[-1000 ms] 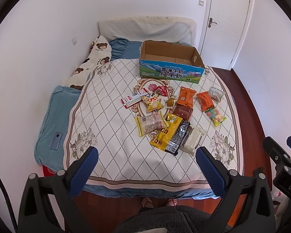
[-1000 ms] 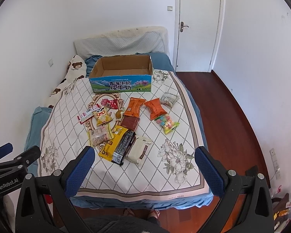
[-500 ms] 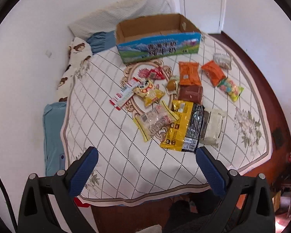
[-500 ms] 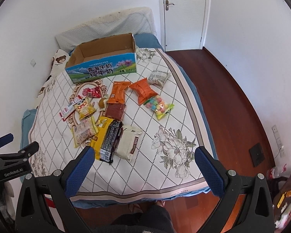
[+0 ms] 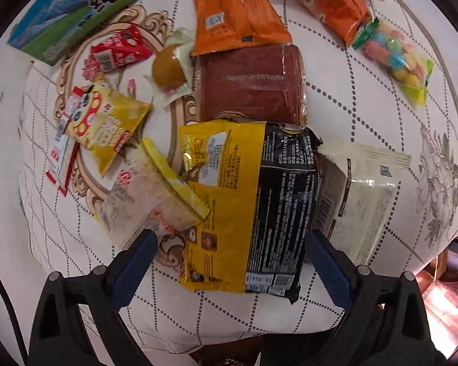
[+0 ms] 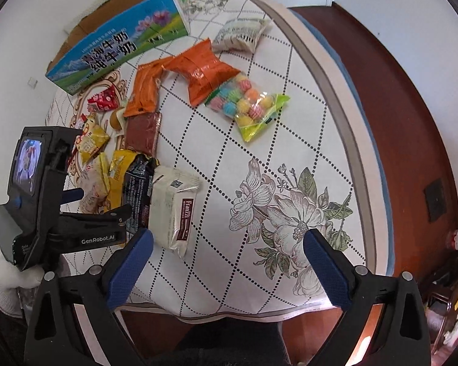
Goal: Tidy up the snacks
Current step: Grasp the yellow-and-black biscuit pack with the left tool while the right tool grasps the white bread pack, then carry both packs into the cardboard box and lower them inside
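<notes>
Several snack packs lie on the quilted bed cover [image 5: 366, 116]. In the left wrist view my left gripper [image 5: 229, 262] is open, its jaws standing either side of the near end of a yellow and black bag [image 5: 247, 207]. A cream pack [image 5: 360, 195] lies to its right, a clear yellow-edged pack [image 5: 146, 195] to its left. Beyond lie a brown pack [image 5: 253, 85], orange packs [image 5: 238, 12] and a candy bag [image 5: 397, 61]. My right gripper [image 6: 229, 262] is open and empty above the cover, right of the cream pack [image 6: 174, 207].
An open cardboard milk box [image 6: 119, 45] stands at the back of the bed. The left gripper's body [image 6: 45, 201] shows at the left of the right wrist view. The bed's right edge [image 6: 348, 140] drops to a red wooden floor [image 6: 406, 122].
Both grippers have dropped and moved forward toward the bed. The left one has come down close over the yellow and black bag. Both stay open.
</notes>
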The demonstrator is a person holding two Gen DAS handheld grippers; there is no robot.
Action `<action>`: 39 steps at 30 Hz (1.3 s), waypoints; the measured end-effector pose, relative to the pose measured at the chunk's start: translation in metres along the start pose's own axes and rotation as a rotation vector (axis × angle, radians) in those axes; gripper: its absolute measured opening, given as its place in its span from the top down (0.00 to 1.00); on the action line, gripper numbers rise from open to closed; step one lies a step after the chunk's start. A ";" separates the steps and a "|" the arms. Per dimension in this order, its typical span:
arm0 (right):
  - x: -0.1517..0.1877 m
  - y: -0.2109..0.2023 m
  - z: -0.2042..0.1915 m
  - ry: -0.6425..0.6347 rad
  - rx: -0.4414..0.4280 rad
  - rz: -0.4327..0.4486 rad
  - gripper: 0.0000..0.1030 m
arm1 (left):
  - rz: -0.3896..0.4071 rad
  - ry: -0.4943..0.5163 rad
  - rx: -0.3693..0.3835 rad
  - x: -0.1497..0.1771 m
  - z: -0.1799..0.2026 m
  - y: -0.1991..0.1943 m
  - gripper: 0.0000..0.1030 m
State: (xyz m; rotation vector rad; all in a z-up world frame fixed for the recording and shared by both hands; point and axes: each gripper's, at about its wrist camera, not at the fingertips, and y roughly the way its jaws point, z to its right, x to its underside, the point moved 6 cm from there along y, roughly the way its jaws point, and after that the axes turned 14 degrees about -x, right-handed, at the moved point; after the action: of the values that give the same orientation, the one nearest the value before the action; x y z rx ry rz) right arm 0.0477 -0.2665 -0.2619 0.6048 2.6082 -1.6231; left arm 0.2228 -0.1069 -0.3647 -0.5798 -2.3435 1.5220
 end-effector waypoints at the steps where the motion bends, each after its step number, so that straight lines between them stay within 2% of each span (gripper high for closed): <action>1: -0.002 0.010 0.005 0.008 -0.013 -0.025 0.02 | -0.009 0.007 -0.003 -0.002 0.004 0.006 0.03; 4: -0.004 0.032 0.014 0.025 -0.044 -0.083 0.02 | -0.029 0.016 0.028 -0.007 0.015 0.017 0.04; 8: -0.007 0.055 0.014 0.039 -0.085 -0.140 0.03 | 0.004 -0.013 0.009 -0.009 0.019 0.014 0.13; 12: -0.008 0.071 0.001 0.031 -0.111 -0.171 0.05 | -0.037 -0.167 0.046 0.000 -0.006 0.005 0.28; 14: -0.011 0.078 -0.006 0.024 -0.123 -0.183 0.05 | -0.078 -0.269 0.066 0.008 -0.027 0.004 0.30; 19: -0.013 0.093 -0.027 -0.004 -0.120 -0.200 0.05 | -0.174 -0.457 0.063 0.031 -0.083 0.023 0.30; 21: -0.013 0.101 -0.034 -0.005 -0.111 -0.209 0.05 | -0.188 -0.484 0.075 0.034 -0.097 0.030 0.22; 23: -0.012 0.110 -0.040 0.003 -0.101 -0.216 0.05 | -0.191 -0.459 0.111 0.035 -0.097 0.036 0.16; 26: -0.010 0.127 -0.047 0.021 -0.054 -0.219 0.06 | -0.182 -0.329 0.147 0.039 -0.085 0.039 0.11; 28: -0.006 0.139 -0.048 0.056 -0.002 -0.225 0.06 | -0.187 -0.228 0.167 0.048 -0.072 0.042 0.10; 30: -0.003 0.148 -0.052 0.063 0.049 -0.223 0.11 | -0.189 -0.177 0.193 0.054 -0.066 0.045 0.10; 32: -0.004 0.155 -0.059 0.023 0.122 -0.214 0.32 | -0.193 -0.178 0.221 0.060 -0.064 0.047 0.10; 33: -0.005 0.157 -0.063 -0.003 0.149 -0.210 0.36 | -0.189 -0.184 0.229 0.063 -0.066 0.045 0.10; 36: -0.010 0.160 -0.077 -0.087 0.170 -0.210 0.40 | -0.168 -0.208 0.239 0.061 -0.075 0.046 0.11; 39: -0.015 0.158 -0.094 -0.251 0.218 -0.221 0.40 | -0.170 -0.273 0.277 0.058 -0.099 0.044 0.13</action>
State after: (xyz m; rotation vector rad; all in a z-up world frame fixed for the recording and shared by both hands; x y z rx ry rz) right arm 0.1315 -0.1288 -0.3508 0.1046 2.4062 -1.9186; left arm 0.2236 0.0163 -0.3643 -0.1088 -2.2392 1.8973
